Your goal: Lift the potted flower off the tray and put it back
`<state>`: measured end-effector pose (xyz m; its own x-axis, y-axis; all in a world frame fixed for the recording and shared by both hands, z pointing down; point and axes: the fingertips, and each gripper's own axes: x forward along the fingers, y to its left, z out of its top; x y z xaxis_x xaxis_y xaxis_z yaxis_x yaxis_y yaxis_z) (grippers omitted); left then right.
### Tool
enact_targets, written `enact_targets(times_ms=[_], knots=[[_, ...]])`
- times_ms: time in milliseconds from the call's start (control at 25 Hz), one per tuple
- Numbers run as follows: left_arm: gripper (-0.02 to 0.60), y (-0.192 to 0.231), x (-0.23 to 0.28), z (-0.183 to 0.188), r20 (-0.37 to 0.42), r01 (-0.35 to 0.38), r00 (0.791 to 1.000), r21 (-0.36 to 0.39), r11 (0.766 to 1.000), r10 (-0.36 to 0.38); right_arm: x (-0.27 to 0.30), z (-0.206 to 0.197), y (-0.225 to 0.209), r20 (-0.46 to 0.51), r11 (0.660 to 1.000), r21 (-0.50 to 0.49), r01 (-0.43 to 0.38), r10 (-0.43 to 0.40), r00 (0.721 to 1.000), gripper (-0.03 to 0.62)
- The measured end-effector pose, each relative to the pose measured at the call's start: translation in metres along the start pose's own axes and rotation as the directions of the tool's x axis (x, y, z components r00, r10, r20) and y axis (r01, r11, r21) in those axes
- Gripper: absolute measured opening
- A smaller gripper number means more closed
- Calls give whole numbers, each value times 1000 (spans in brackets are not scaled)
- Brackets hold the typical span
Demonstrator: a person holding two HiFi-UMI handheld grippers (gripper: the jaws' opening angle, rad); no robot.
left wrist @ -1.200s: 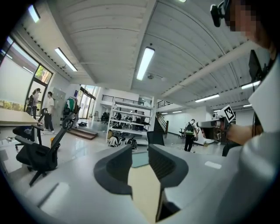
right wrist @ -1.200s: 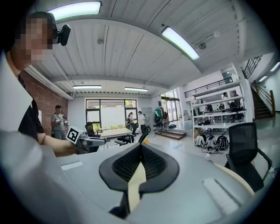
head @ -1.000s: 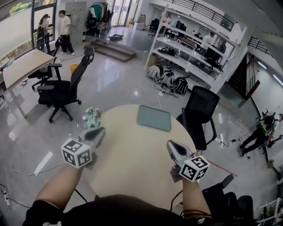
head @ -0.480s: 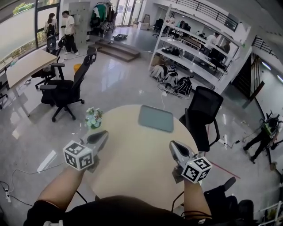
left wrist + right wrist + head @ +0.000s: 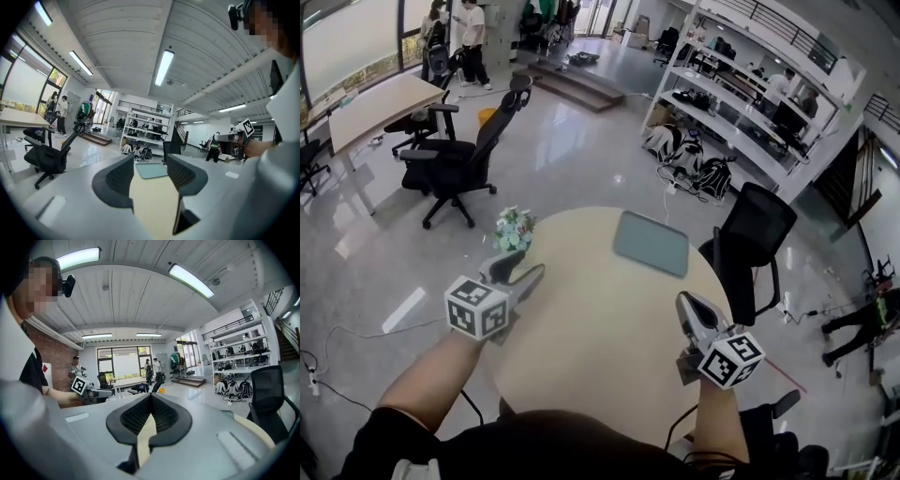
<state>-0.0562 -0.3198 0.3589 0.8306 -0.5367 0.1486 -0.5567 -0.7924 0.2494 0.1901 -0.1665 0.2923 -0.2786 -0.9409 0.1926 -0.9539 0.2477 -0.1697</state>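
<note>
Tongs status as we read it: left tongs (image 5: pixel 520 265) stand apart, having just been opening, and nothing sits between them. In their own view the gap frames only bare surface and, farther along it, the tray (image 5: pixel 151 169). Right tongs (image 5: pixel 686 300) are closed together and empty; their own view shows the ribbed pads (image 5: pixel 161 416) meeting at the tips.

Potted flower (image 5: pixel 514 230): upright at the rim of the round beige surface (image 5: pixel 600 356), at roughly 10 o'clock from its middle. It is off the tray. It stands just beyond the left tongs' tips, toward their 11 o'clock in the head view. We cannot confirm contact.

Tray (image 5: pixel 651 244): grey-green, flat, lying at about 1 o'clock on the surface near the far edge, well apart from the flower.

Right tongs hover over the surface's 4 o'clock edge, pointing toward 11 o'clock.

Surroundings: a black office chair (image 5: pixel 455 164) on the glossy floor at 11 o'clock beyond the flower. A second black chair (image 5: pixel 759 230) sits against the surface's rim at 2 o'clock, and white shelving (image 5: pixel 741 94) stands far off at 1 o'clock.
</note>
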Motion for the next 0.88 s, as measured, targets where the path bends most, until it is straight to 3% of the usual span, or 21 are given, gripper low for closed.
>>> enact_targets(times_ms=[280, 520, 880], knots=[[383, 58, 17, -53, -109, -124, 987, -47, 991, 118, 39, -11, -1, -29, 999, -5, -42, 41, 999, 14], [508, 116, 36, -114, -213, -249, 949, -51, 967, 233, 80, -30, 0, -60, 997, 7, -77, 78, 995, 14], [562, 189, 91, -193, -248, -310, 927, -78, 948, 283, 144, -85, -3, -117, 991, 28, -128, 130, 984, 14]])
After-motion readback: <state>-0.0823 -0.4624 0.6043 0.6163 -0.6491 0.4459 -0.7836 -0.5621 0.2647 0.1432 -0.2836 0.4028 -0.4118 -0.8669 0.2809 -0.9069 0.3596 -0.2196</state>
